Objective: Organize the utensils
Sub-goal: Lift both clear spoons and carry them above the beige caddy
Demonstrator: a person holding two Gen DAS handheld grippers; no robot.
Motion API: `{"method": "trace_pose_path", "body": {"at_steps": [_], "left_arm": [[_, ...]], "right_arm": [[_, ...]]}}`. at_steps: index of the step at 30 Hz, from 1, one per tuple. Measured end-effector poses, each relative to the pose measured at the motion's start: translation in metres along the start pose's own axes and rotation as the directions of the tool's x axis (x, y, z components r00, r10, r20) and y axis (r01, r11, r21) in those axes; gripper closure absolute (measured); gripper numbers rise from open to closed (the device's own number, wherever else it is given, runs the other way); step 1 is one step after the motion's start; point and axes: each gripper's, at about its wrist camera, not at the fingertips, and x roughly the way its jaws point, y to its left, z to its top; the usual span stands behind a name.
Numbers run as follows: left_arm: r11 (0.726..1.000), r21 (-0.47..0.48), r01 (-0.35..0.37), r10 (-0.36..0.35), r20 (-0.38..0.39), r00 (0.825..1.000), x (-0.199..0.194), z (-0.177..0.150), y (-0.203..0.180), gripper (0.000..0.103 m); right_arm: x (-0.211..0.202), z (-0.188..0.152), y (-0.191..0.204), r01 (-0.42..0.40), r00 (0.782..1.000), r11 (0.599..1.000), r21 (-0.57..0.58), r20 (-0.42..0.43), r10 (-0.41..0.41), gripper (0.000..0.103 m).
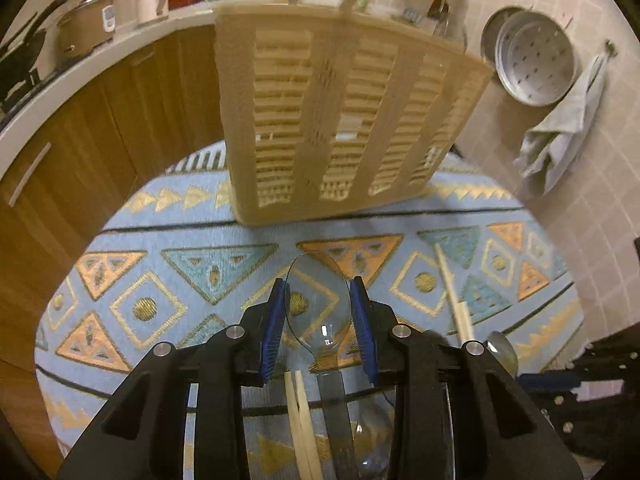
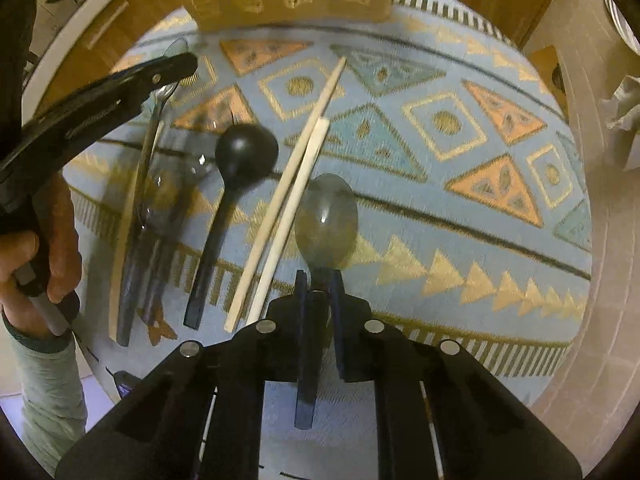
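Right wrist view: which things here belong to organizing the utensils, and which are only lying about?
Job:
- metal spoon, in right gripper
- clear spoon, in left gripper
- black spoon
- chopsticks
- beige basket

Lying about:
- patterned tablecloth
- crumpled cloth

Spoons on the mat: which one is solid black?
The round-bowled ladle spoon, lying free left of the chopsticks. The gripped spoons are see-through: clear and smoky grey.
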Motion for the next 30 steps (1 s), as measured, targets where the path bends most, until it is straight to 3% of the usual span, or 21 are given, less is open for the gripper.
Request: {"method": "trace_pose_path", "body": {"at_steps": [5, 8, 14, 20, 24, 30], "left_arm": [[0.999, -0.01, 0.05, -0.049, 0.066, 0.997, -0.026, 0.006, 0.003, 0.073], [0.997, -0.018, 0.074, -0.072, 0.104, 0.992, -0.038, 0.006, 0.006, 0.073], [0.992, -0.022, 0.124, -0.115, 0.237, 0.965, -0.068, 0.007, 0.001, 0.073], [0.993, -0.009, 0.121, -0.11, 0.362, 0.926, -0.098, 0.011, -0.006, 0.073], [0.997, 0.018, 0.071, -0.071, 0.476, 0.877, -0.127, 0.021, -0.014, 0.073], [0.997, 0.015, -0.078, 0.05, 0.635, 0.771, -0.164, 0.049, -0.031, 0.073]], "right_arm": [[-0.02, 0.001, -0.013, -0.081, 0.993, 0.997, -0.012, 0.089, 0.082, 0.093], [-0.04, -0.003, -0.019, -0.123, 0.971, 0.99, -0.069, 0.196, 0.134, 0.093], [-0.081, -0.006, -0.026, -0.238, 0.894, 0.961, -0.14, 0.356, 0.274, 0.093], [-0.111, -0.007, -0.024, -0.225, 0.827, 0.952, -0.206, 0.476, 0.299, 0.093], [-0.131, 0.005, -0.021, -0.192, 0.796, 0.954, -0.229, 0.533, 0.288, 0.093], [-0.164, 0.028, -0.021, -0.167, 0.728, 0.957, -0.238, 0.625, 0.282, 0.093]]}}
